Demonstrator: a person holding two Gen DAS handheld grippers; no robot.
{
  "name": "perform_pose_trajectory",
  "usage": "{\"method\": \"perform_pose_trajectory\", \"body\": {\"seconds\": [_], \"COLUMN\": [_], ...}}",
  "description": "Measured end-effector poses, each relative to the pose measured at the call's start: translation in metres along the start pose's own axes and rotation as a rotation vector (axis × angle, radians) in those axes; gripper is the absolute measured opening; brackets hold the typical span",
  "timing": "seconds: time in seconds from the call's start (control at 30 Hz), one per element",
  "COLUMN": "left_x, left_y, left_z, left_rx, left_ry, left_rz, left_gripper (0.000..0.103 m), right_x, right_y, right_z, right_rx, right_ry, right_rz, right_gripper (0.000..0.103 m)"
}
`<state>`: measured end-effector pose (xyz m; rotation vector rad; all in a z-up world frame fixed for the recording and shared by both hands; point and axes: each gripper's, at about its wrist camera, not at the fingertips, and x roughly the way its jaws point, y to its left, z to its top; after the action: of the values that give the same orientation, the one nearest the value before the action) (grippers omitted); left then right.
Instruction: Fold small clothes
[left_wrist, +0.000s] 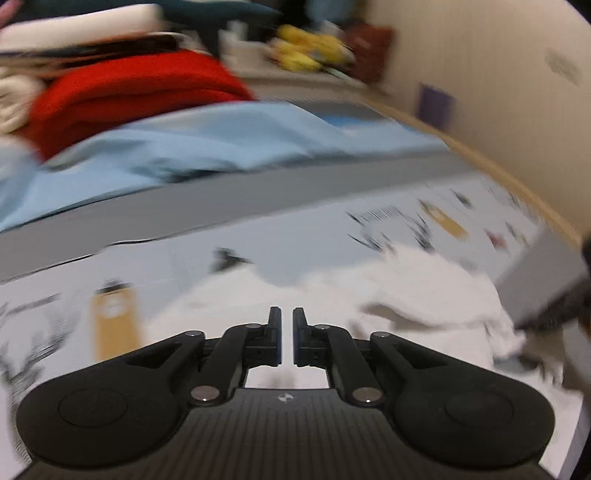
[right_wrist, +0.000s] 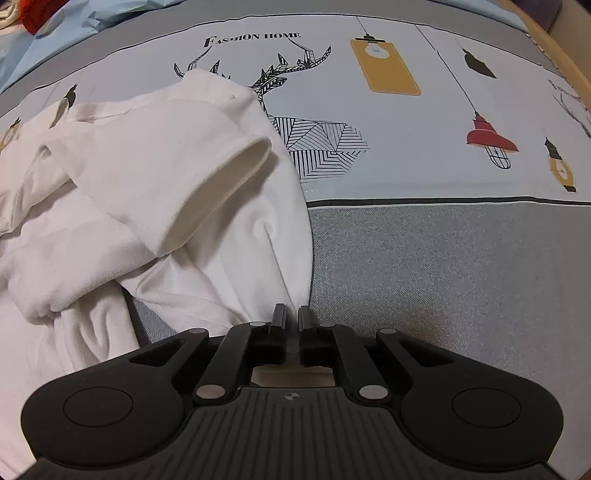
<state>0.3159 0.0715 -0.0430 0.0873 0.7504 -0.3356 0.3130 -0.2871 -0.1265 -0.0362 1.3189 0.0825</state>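
White garment lies rumpled, its edge pinched in right tongs; left tongs nearly closed, empty.

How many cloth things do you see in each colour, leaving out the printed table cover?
White: 1, the white garment lying crumpled on the cover
Red: 1, the folded red cloth at the back
Light blue: 1, the light blue sheet beside it
Total: 3
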Motion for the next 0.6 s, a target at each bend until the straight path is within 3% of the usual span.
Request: {"method": "perform_pose_trajectory", "body": {"seconds": [0.1,0.17,0.2,0.33,0.47,0.5,0.53,0.57,0.6], "left_x": [0.028,0.043,0.056,0.085,0.1,0.103,0.104,0.106,0.107], "left_y": [-0.045,-0.063,-0.07,-0.095,-0.107,-0.108,-0.11,-0.112,-0.111], "left_z": [-0.008,-0.014,-0.013,-0.019,-0.019,-0.018,-0.017,-0.014,-0.011], "left_rx": [0.088,0.138,0.159,0.248,0.313,0.316,0.318,0.325,0.33], "left_ry": [0.037,0.063,0.077,0.094,0.041,0.027,0.012,0.01,0.023], "left_rz": [-0.011,0.002,0.017,0.109,0.178,0.187,0.188,0.181,0.17], "left_gripper": [0.035,0.058,0.062,0.063,0.063,0.061,0.047,0.019,0.004], "right_x": [0.001,0.002,0.003,0.003,0.004,0.004,0.005,0.005,0.005], "right_y": [-0.003,-0.001,-0.001,0.005,0.007,0.007,0.007,0.006,0.006], "right_z": [0.0,0.0,0.0,0.001,0.001,0.001,0.001,0.001,0.001], "right_rx": [0.011,0.0,-0.005,-0.036,-0.049,-0.05,-0.05,-0.05,-0.051], "right_ry": [0.008,0.011,0.013,0.017,0.019,0.019,0.019,0.019,0.019], "right_rz": [0.009,0.008,0.006,-0.006,-0.013,-0.012,-0.011,-0.01,-0.008], "right_gripper": [0.009,0.009,0.009,0.009,0.009,0.009,0.009,0.009,0.009]}}
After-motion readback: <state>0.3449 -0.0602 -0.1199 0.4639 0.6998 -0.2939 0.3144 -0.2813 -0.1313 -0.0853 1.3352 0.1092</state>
